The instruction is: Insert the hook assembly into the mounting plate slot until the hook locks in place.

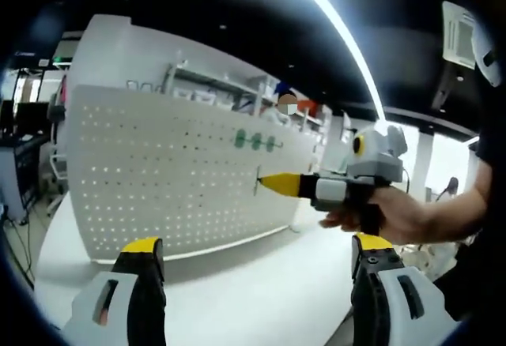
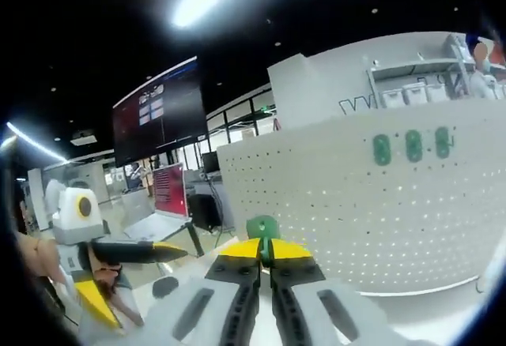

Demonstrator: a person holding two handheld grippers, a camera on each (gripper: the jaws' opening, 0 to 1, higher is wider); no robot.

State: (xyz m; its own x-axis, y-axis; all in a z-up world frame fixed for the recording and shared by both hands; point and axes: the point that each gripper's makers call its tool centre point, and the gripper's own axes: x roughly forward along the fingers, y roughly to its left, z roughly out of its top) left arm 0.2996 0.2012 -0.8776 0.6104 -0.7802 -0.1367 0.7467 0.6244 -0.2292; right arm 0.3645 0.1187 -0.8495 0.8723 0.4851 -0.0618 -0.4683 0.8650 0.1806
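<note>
1. The right gripper [image 2: 265,261] is clamped on a green hook [image 2: 262,227], held in the air near the white pegboard [image 2: 356,204].
2. Three green hooks [image 2: 413,145] already sit on the pegboard; this one is not yet inserted.
3. The hook's long axis seems to run along the jaws, toward the board.
4. The left gripper [image 1: 257,263] stands wide open and empty.

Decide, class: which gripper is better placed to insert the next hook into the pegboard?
Right: the right gripper is shut on a green hook, its tip near the pegboard. The left gripper is open.
</note>
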